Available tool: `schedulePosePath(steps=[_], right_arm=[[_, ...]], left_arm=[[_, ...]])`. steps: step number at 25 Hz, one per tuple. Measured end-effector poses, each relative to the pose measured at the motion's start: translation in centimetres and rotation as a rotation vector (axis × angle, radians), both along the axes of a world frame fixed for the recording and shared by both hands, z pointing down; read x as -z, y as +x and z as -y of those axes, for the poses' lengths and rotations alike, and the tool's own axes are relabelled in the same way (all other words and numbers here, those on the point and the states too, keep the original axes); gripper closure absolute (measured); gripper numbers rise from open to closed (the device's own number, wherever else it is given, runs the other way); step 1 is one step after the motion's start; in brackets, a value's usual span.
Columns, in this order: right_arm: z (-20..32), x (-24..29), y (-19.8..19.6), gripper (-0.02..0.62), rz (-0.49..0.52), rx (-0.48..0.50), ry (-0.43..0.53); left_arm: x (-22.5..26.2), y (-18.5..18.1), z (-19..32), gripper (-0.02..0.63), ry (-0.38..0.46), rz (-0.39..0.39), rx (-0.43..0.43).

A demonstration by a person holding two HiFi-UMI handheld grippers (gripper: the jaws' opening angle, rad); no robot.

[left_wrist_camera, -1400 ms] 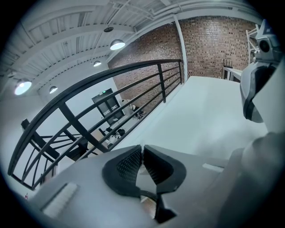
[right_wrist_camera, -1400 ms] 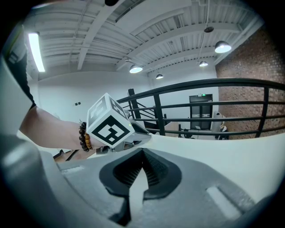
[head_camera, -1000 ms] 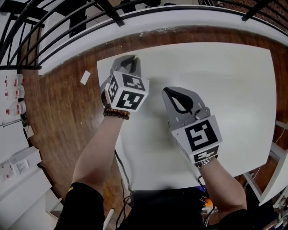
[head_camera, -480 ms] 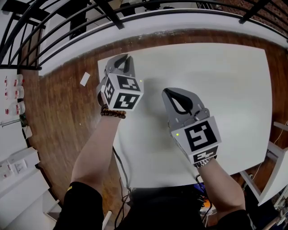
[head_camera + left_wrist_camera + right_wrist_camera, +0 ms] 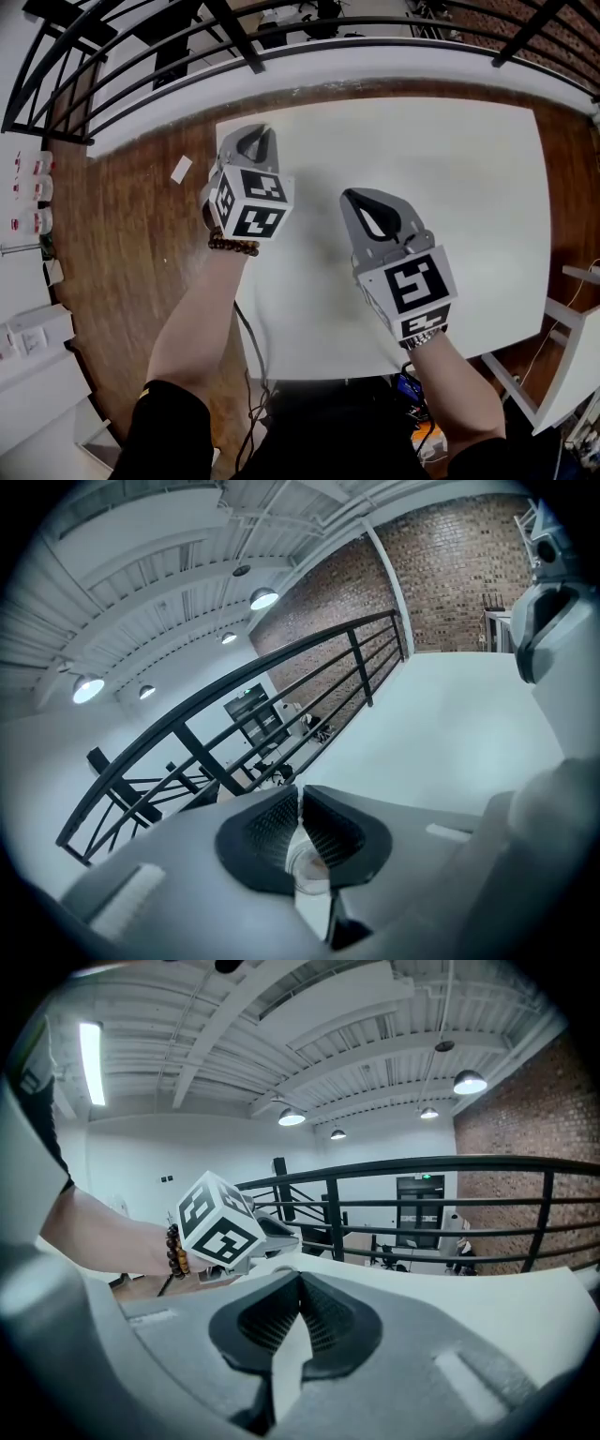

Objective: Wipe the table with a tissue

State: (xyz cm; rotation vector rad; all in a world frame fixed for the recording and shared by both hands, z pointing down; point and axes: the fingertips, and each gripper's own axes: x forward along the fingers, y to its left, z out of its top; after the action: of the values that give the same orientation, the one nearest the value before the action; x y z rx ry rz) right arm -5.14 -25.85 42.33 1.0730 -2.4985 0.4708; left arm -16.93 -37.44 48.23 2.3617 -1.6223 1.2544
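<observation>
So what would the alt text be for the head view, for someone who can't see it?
Seen from above, a person holds the left gripper and right gripper, both shut and empty, over a white table; wooden floor and a black railing lie beyond.

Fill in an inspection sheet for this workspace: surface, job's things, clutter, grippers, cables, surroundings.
Surface: white table, bare.
Job's things: tissue, nothing seen.
Clutter: white slip lying on the wooden floor.
Grippers: left gripper near the table's far left corner, jaws together; right gripper over the middle, jaws together.
Cables: dark cable hanging below the near edge.
Surroundings: black railing beyond the table; white furniture at left.
</observation>
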Motion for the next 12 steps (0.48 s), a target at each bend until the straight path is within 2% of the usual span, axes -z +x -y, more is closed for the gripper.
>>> schedulePosePath(steps=[12], right_arm=[[-5.9, 4.9, 2.5, 0.604, 0.004, 0.017, 0.09]], left_arm=[[5.8, 3.4, -8.2, 0.574, 0.062, -0.045, -0.001]])
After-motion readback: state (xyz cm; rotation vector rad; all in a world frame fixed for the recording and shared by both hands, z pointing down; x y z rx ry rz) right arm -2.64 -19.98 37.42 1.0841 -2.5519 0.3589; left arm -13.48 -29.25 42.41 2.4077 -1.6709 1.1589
